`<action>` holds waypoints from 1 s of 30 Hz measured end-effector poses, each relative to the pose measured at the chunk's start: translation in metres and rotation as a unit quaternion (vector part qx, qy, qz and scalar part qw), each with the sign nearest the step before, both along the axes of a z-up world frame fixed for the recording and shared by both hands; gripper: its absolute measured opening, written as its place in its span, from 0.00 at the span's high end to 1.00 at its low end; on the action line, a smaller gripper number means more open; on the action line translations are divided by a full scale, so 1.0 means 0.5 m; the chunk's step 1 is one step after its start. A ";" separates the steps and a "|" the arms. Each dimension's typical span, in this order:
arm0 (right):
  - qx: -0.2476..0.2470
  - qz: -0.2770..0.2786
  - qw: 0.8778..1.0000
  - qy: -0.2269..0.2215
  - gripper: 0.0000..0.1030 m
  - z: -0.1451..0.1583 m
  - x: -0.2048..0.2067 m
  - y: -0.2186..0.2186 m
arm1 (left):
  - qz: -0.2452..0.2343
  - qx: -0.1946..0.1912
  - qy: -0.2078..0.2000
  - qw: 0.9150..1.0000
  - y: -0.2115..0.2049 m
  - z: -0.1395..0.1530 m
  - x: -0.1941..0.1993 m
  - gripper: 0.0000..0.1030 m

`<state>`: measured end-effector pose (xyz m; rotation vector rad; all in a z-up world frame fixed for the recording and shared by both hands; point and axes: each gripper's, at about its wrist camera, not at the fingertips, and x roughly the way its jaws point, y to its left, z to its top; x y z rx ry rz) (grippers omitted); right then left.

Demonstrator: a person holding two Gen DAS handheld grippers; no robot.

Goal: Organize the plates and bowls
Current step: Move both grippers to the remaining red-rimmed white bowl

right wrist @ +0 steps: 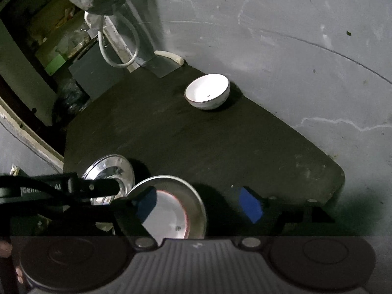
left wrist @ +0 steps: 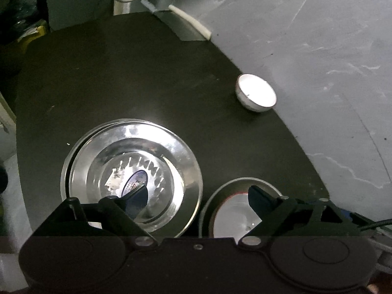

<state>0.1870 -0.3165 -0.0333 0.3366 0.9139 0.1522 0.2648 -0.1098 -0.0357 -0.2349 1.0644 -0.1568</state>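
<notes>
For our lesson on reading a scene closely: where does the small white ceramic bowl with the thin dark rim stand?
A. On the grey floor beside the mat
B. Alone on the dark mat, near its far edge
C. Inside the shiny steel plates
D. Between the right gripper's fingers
B: the small white ceramic bowl stands alone on the dark mat, apart from the shiny steel plates and both open grippers.

Ahead of both pairs of fingers the dark worktop (right wrist: 196, 142) lies bare up to the white bowl (right wrist: 207, 91) by the wall. Under the left fingers (left wrist: 137, 197) sit stacked steel plates (left wrist: 132, 178); a plate with a white dish (right wrist: 171, 208) lies beneath the right fingers (right wrist: 251, 205).
</notes>
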 end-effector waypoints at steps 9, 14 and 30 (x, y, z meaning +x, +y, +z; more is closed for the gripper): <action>-0.003 -0.029 0.999 -0.016 0.09 -0.019 0.036 -0.013 | 0.028 0.030 0.015 0.999 0.008 -0.014 0.036 0.05; -0.008 -0.078 0.996 -0.041 0.06 -0.030 0.068 -0.026 | 0.033 0.035 0.012 0.999 0.004 -0.014 0.082 0.03; 0.038 -0.114 0.992 -0.032 0.05 -0.081 0.233 -0.046 | -0.031 0.070 -0.023 0.997 -0.101 0.010 0.345 0.02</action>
